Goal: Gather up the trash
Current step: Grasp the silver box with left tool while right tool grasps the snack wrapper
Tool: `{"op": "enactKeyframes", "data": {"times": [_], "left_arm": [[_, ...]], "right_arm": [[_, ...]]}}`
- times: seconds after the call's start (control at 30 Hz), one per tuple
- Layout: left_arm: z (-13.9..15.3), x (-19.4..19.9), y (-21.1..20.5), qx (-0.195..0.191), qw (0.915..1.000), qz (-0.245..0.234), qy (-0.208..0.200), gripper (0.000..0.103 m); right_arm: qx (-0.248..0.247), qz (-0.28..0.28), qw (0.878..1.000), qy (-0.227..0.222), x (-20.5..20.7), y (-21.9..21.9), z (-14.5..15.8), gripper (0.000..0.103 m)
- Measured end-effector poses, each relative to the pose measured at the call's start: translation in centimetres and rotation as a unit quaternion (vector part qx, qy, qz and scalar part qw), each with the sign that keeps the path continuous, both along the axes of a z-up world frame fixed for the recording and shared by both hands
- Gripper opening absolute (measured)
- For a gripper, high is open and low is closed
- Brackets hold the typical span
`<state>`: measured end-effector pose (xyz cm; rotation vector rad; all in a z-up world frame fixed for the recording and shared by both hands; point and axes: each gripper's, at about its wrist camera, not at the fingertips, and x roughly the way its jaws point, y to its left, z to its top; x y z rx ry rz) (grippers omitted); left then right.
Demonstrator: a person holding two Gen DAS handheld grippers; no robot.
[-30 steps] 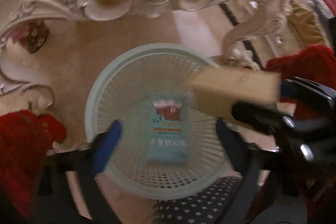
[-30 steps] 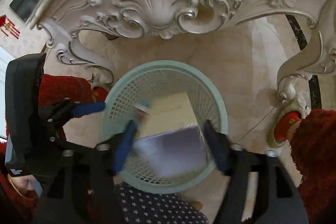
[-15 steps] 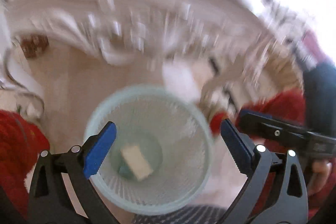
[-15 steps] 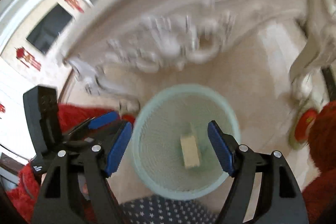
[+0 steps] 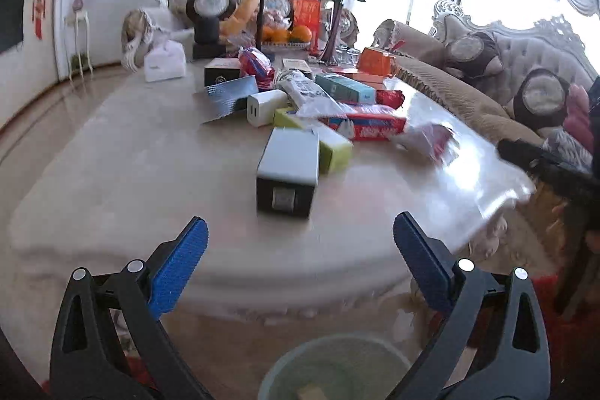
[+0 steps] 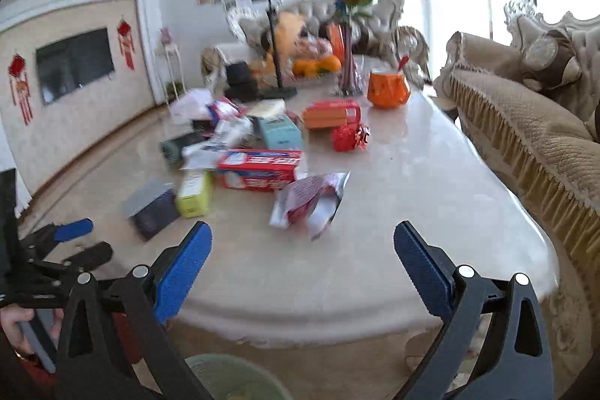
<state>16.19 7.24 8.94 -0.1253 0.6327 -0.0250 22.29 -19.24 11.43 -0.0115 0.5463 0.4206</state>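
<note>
Both your grippers have swung up from the green basket (image 5: 337, 366) to the marble table (image 5: 123, 160). The left gripper (image 5: 300, 272) gapes wide and empty; the right gripper (image 6: 302, 274) is opening, also empty. Trash lies mid-table around the grey box (image 5: 288, 171) and crumpled wrapper (image 6: 311, 201); a hasty reach in this sofa-lined living room could shove boxes off or snag the rose vase (image 5: 337, 25).

Both wrist cams are looking forward and slightly down from just off the table (image 5: 112, 175) edge, left cam sitting left of the right. Both are sharing the box pile (image 6: 258, 167), bin (image 5: 337, 362) below the claws.
</note>
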Motion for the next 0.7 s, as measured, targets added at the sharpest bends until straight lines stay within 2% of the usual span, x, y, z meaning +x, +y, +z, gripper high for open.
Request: {"op": "enactKeyframes", "data": {"times": [0.17,0.3,0.4,0.43,0.47,0.5,0.53,0.57,0.6,0.63,0.7], "left_arm": [[-0.6,4.6,-0.6,0.052,0.9981,0.018,0.029,0.096],[-1.3,7.0,-0.3,0.035,0.9982,0.006,0.049,0.096],[-1.6,8.5,-0.4,0.036,0.9977,0.001,0.058,0.096],[-1.9,8.8,-0.4,0.04,0.9973,0.001,0.061,0.093],[-2.1,9.1,-0.4,0.041,0.9971,-0.001,0.064,0.08],[-2.2,9.2,-0.4,0.038,0.997,-0.003,0.067,0.071],[-2.5,9.3,-0.3,0.028,0.9969,-0.004,0.073,0.048],[-2.6,9.4,-0.1,0.015,0.9973,-0.005,0.072,0.041],[-2.6,9.4,0.1,0.02,0.9972,0.005,0.072,0.041],[-2.6,9.4,0.1,0.022,0.9972,0.004,0.072,0.041],[-2.5,9.2,0.2,0.021,0.9971,0.003,0.073,0.041]], "right_arm": [[-0.038,0.007,0.999,0.022,4.1,2.2,-2.6,0.094],[-0.045,0.008,0.998,0.052,6.2,2.9,-4.1,0.094],[-0.065,0.005,0.996,0.056,7.1,3.5,-4.8,0.093],[-0.074,0.006,0.996,0.056,7.2,3.8,-4.9,0.093],[-0.079,0.007,0.995,0.056,7.5,4.0,-4.9,0.092],[-0.088,0.006,0.994,0.058,7.7,4.3,-5.1,0.09],[-0.094,0.006,0.994,0.059,7.7,4.4,-5.2,0.075],[-0.095,0.009,0.993,0.064,7.8,4.5,-5.2,0.063],[-0.092,0.004,0.993,0.071,7.8,4.4,-5.2,0.053],[-0.084,0.002,0.994,0.073,7.9,4.2,-5.2,0.05],[-0.068,-0.001,0.995,0.076,7.6,3.6,-4.7,0.049]]}}
